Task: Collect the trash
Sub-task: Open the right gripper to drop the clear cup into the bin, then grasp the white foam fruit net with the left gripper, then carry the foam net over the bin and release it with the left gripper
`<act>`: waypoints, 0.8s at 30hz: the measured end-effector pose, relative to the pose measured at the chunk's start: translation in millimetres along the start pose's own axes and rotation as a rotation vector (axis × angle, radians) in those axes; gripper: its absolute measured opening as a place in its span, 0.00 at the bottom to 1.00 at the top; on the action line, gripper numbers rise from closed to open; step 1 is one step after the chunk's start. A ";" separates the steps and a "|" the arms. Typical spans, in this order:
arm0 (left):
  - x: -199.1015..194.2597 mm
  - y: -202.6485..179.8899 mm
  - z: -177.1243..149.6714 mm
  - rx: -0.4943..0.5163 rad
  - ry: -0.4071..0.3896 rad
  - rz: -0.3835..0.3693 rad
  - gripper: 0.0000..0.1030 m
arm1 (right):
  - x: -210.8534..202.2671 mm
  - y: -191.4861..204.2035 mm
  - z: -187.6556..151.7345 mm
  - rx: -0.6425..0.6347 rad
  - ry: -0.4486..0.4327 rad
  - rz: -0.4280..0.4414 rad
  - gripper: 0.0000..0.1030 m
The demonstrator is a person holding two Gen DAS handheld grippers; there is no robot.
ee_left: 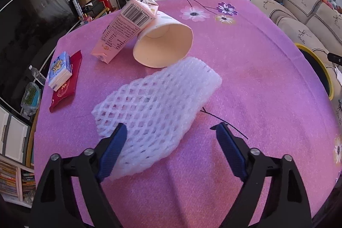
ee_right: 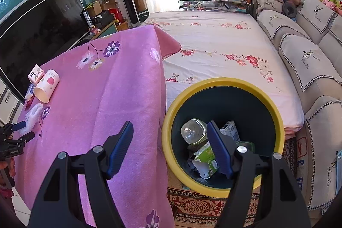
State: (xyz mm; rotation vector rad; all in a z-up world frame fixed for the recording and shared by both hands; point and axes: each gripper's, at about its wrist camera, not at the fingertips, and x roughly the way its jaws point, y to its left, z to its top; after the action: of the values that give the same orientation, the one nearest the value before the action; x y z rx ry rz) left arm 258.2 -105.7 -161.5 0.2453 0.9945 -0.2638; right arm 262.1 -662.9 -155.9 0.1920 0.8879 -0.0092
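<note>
The left gripper (ee_left: 171, 128) tilts steeply down over the white foam net (ee_left: 158, 108) at frame centre — jaws spread, the left pad at the net's edge, the right one clear of it, so nothing is clamped. The right gripper (ee_right: 170, 127) hangs empty, jaws apart, above the yellow-rimmed bin (ee_right: 275, 108) at lower right. A fuzzy pink flowered cloth (ee_left: 256, 78) covers the table — a tipped paper cup (ee_left: 164, 44) and pink carton (ee_left: 121, 31) lie at upper left.
</note>
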 end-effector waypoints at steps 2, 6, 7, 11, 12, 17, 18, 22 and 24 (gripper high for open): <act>5.1 0.5 1.9 -0.008 0.007 0.017 0.63 | 0.6 -0.3 -0.1 0.000 0.002 0.002 0.65; 4.3 -0.5 6.2 -0.012 -0.004 0.046 0.36 | 0.5 -2.3 -1.3 -0.003 0.007 0.010 0.65; 3.9 -0.1 6.9 -0.014 -0.004 0.042 0.30 | 0.4 -2.6 -1.9 -0.004 0.008 0.011 0.65; -7.8 -2.9 9.7 -0.022 -0.038 0.047 0.12 | 0.1 -5.2 -4.3 0.001 0.009 0.011 0.65; -13.1 -5.3 10.6 -0.022 -0.052 0.043 0.12 | -0.4 -6.8 -5.7 0.004 0.008 0.009 0.65; -42.4 -33.8 18.2 0.026 -0.109 0.008 0.12 | -5.7 -20.2 -13.8 0.026 0.008 -0.006 0.65; -46.9 -41.5 20.8 0.040 -0.115 -0.001 0.12 | -7.6 -22.8 -15.4 0.029 0.008 -0.011 0.65; -62.3 -78.3 32.6 0.092 -0.137 -0.046 0.12 | -19.0 -33.6 -20.9 0.041 -0.007 -0.017 0.65; -67.4 -99.7 39.7 0.111 -0.147 -0.076 0.12 | -26.4 -38.6 -23.6 0.038 -0.017 -0.025 0.65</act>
State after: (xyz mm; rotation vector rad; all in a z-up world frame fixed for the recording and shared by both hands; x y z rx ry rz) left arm 222.0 -205.2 -91.8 0.2853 0.8461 -0.4013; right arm 223.9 -698.7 -156.3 0.2162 0.8739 -0.0504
